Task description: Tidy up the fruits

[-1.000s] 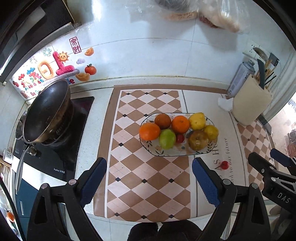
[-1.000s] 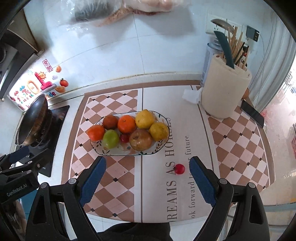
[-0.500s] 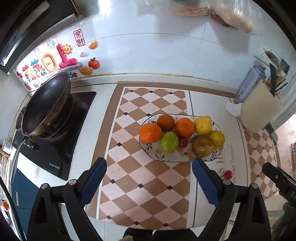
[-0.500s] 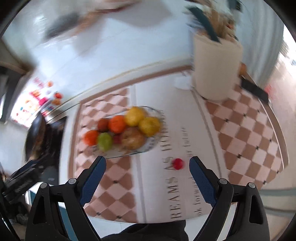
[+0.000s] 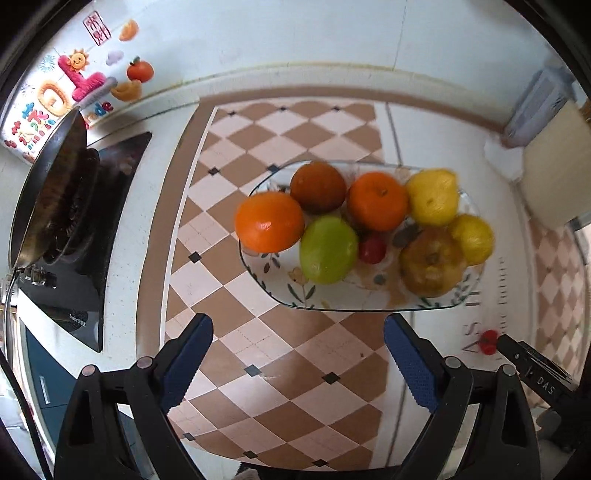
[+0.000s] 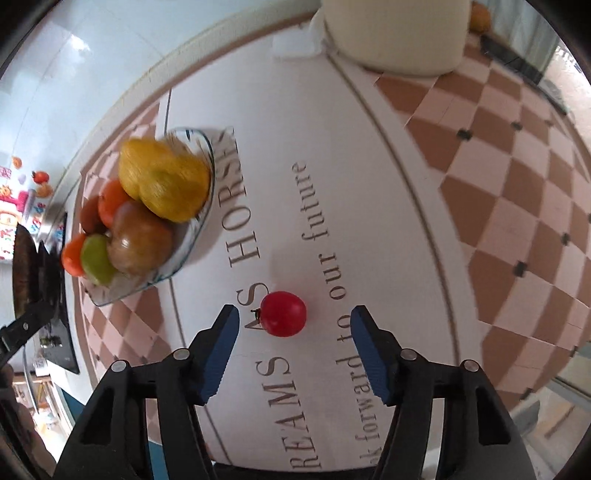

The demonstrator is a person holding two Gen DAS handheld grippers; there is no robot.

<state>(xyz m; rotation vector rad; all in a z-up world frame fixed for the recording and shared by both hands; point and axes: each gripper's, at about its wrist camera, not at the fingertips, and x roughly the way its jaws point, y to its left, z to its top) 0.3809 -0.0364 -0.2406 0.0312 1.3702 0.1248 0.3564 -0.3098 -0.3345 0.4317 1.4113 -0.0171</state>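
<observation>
Step in hand is the pick-up: my right claw [image 6: 291, 325] hangs wide and empty astride the cherry tomato [image 6: 283, 314] lying loose on the worktop [image 6: 369, 166] beside the fruit plate [image 6: 199, 225], so next I lower, close gently, and carry it there

Home kitchen. Evidence: black cooktop [image 5: 70, 254] with a dark wok [image 5: 48, 192] on it at 9 o'clock, white tiled wall [image 5: 295, 33] at 12 with cartoon stickers [image 5: 77, 77] at 10–11. Countertop carries a checkered mat [image 5: 280, 147], fruit plate [image 5: 369, 302] near centre, cream utensil holder [image 5: 554, 173] at 2–3.
</observation>
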